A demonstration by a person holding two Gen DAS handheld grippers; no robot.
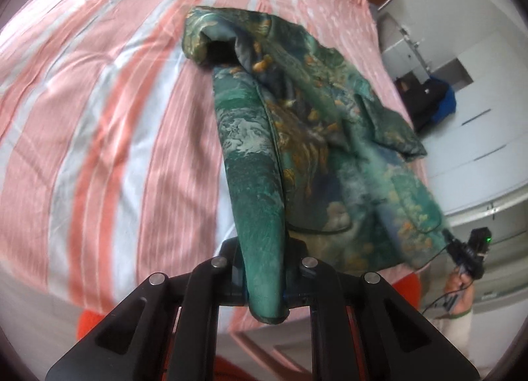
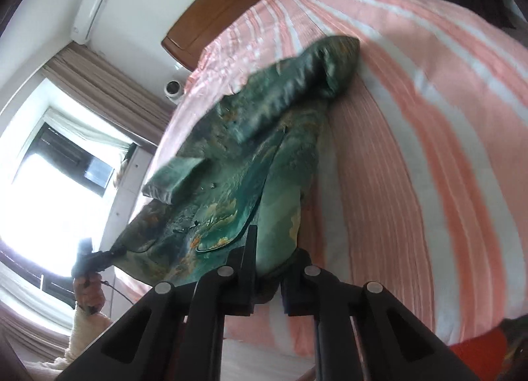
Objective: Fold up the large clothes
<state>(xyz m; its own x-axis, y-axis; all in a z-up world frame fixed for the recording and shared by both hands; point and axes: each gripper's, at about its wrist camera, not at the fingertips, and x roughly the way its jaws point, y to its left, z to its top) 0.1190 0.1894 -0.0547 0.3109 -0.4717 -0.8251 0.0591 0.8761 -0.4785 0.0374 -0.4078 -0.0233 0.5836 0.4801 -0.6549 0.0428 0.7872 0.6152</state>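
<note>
We hold two grippers, one in each hand, both tilted down over the bed point(image 1: 99, 117). Left gripper point(image 1: 265, 285): jaws clamped on the hem of one green printed garment point(image 1: 297, 123). Right gripper point(image 2: 267, 282): jaws pinched on the same garment's other hem corner. Garment: one, spread along the striped pink sheet, its near edge lifted between us, one sleeve point(image 2: 175, 179) folded across the body. Containers: we see none. Bed: one, with wooden headboard point(image 2: 231, 8)

Sleeve point(image 2: 297, 90) motion-blurred — jacket hem point(image 1: 264, 295) hides fingers.
</note>
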